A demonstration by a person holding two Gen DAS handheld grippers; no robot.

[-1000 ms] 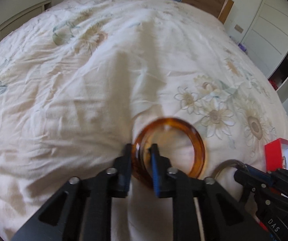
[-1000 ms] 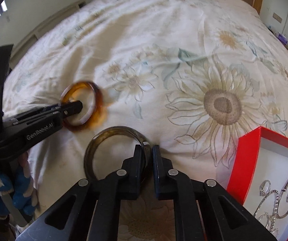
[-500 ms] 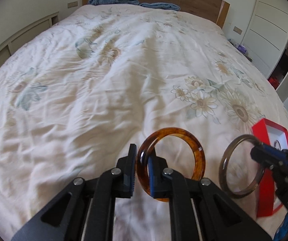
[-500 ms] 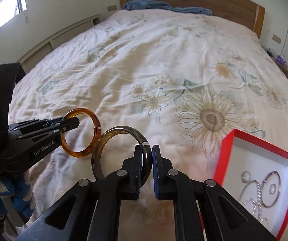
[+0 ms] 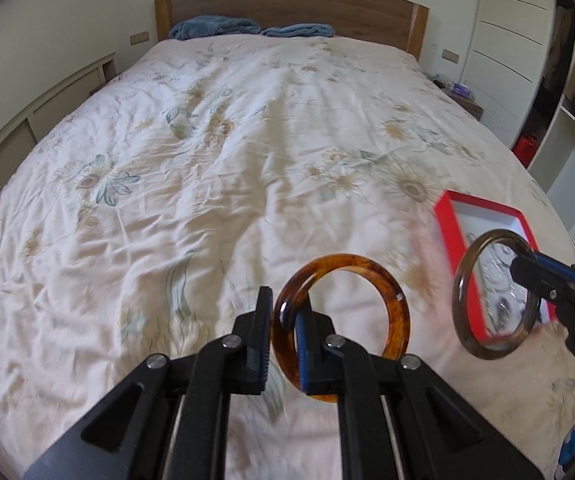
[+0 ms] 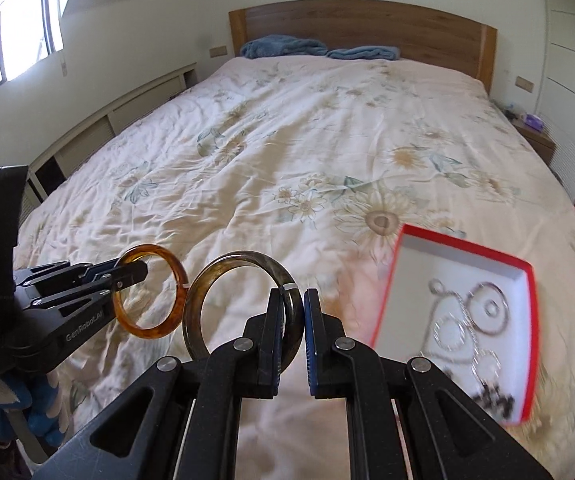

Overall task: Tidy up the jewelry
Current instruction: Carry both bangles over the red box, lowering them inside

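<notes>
My left gripper [image 5: 283, 344] clamps the amber bangle [image 5: 387, 280] at lower centre; my right gripper [image 6: 293, 344] pinches the grey-brown bangle [image 6: 207, 280] left of the red jewelry box [image 6: 387, 280].

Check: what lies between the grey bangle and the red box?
Only bare floral quilt. The right wrist view shows it between the grey bangle and the red box.

amber bangle [image 5: 401, 312] | grey-brown bangle [image 6: 211, 280], perhaps marbled | red box [image 6: 530, 320]
</notes>
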